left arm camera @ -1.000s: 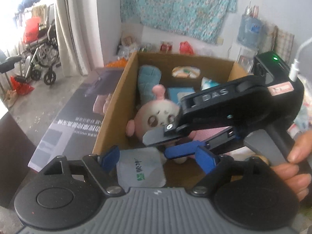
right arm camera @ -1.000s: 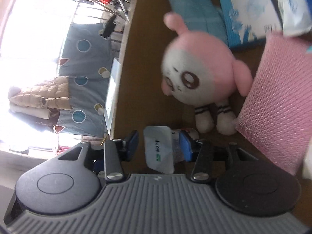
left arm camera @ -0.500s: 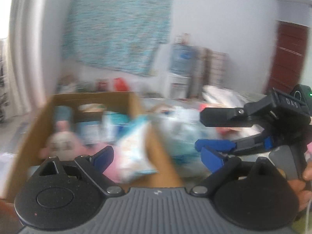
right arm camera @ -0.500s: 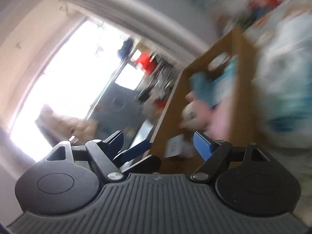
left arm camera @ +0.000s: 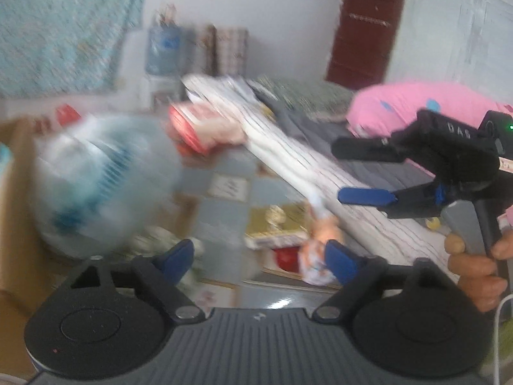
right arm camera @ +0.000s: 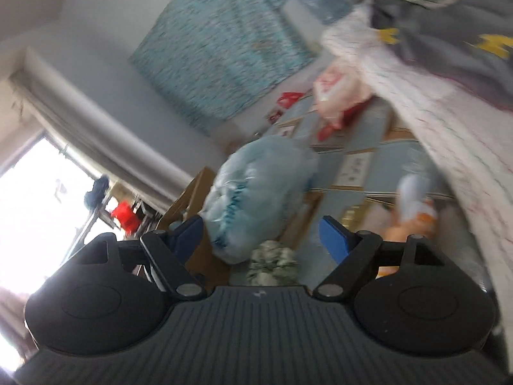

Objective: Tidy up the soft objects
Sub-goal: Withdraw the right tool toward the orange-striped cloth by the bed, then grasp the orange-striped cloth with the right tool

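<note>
My left gripper (left arm camera: 256, 256) stands wide and empty; its jaws have just been closing a little, with nothing between them. My right gripper (left arm camera: 362, 173) is also well open and carries nothing. Beyond the left fingertips lies a small white-and-orange soft toy (left arm camera: 315, 243) on the floor, tucked against the white quilt (left arm camera: 288, 157) that hangs off the bed. Further left, a puffy pale-blue plastic bag (left arm camera: 99, 179) bulges beside the cardboard box (left arm camera: 12, 224).

I judge the toy light and squashy, best pinched across its middle. The bag would be slippery and crushable, so I would take it by a gathered fold. Motion blur smears everything; I cannot tell what the bag contains, and the box's inside is cut off.
</note>
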`<state>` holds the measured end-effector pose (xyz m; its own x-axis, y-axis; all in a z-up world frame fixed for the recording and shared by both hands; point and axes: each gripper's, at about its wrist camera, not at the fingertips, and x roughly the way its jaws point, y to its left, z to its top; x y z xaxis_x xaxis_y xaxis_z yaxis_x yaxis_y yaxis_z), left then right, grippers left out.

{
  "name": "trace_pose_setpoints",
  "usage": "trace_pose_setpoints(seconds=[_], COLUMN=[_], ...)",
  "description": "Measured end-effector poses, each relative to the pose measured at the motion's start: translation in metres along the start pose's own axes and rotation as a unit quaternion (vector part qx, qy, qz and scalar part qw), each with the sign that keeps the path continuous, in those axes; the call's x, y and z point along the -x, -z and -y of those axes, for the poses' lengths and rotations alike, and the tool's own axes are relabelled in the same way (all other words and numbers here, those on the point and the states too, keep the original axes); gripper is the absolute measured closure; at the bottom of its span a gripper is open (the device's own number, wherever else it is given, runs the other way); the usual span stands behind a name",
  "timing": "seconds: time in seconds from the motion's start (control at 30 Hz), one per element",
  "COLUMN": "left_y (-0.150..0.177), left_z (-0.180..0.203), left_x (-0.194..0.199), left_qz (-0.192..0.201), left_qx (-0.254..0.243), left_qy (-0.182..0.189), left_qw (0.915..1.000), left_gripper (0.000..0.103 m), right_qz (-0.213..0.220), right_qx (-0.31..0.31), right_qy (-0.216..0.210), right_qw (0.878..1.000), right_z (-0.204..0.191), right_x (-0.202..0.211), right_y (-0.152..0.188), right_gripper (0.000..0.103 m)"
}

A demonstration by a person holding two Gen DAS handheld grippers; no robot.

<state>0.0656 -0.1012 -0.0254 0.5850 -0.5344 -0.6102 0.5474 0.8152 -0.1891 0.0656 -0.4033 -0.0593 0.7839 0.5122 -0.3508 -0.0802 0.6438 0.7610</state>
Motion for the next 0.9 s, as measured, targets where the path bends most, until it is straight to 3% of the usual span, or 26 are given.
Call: trace_pose_setpoints(seconds=[0.3, 0.37, 0.57, 0.77, 0.9], left_y=[0.007, 0.005, 0.007, 0.005, 0.003], left_z=[0.029, 0.032, 0.042, 0.049, 0.053], left_x=[-0.062, -0.073, -0.100, -0.112, -0.118], left_qz=[-0.060, -0.074, -0.109, -0.115, -0.114], left_qx=[-0.018, -0.022, -0.033, -0.041, -0.042], left_qy=[0.051, 0.065, 0.101, 0.118, 0.132], left_qw=[0.9967, 0.9948, 0.9884, 0.9854, 0.9839], left_gripper=[0.035, 0.035, 0.035, 0.034, 0.037], right_qz=[0.002, -0.005, -0.031, -0.029, -0.023], right_qx=[0.023, 0.019, 0.004, -0.004, -0.021], right_qy=[0.119, 0.128, 0.160, 0.164, 0.156], right_qw=[0.993, 0.992, 0.987, 0.986, 0.987], right_z=[0.039, 0.044, 0.058, 0.062, 0.067], right_x=[-0.013, -0.016, -0.039, -0.039, -0.035], right_y=[0.022, 0.024, 0.028, 0.028, 0.029], right_gripper=[0.031, 0.032, 0.049, 0.061, 0.063])
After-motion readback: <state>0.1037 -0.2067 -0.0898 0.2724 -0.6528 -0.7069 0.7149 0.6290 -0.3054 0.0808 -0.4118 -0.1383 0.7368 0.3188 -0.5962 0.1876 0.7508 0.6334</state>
